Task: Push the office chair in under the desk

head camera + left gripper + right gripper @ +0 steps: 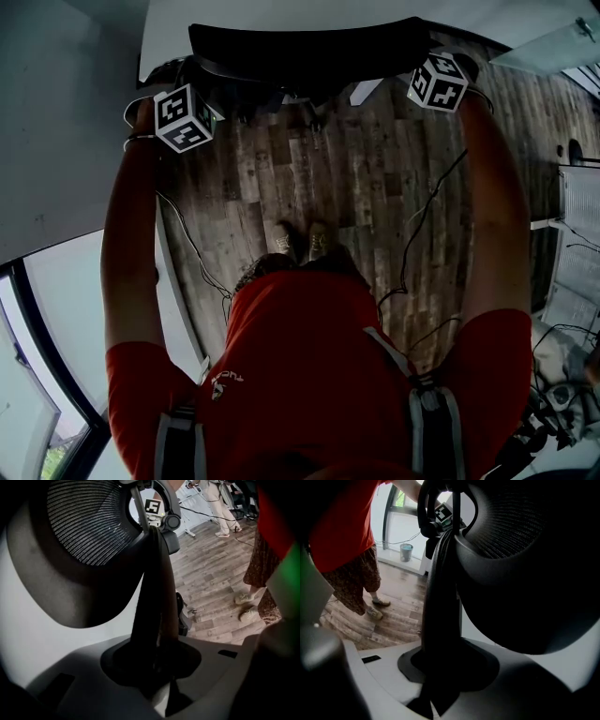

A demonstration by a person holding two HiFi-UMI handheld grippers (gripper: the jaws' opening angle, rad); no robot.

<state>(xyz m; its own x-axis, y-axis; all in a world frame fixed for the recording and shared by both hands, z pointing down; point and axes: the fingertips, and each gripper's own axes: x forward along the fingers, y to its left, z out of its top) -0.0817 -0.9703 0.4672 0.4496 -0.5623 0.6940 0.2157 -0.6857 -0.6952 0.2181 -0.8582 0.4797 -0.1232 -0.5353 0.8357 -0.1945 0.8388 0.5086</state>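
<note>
The black office chair's backrest (309,52) lies at the top of the head view, its top edge towards me, against the white desk (234,19). My left gripper (202,86) clamps the backrest's left end and my right gripper (417,66) its right end. In the left gripper view the jaws (157,665) are shut on the dark backrest frame (152,597), with the mesh (89,522) at the left. In the right gripper view the jaws (443,667) hold the same frame (440,588) from the other side.
Black cables (427,211) trail over the wood floor (309,178) round my feet (302,239). A white panel and a window (56,309) stand at the left, with cluttered gear (572,281) at the right. A pail (406,551) sits by the window. Another person (218,503) stands across the room.
</note>
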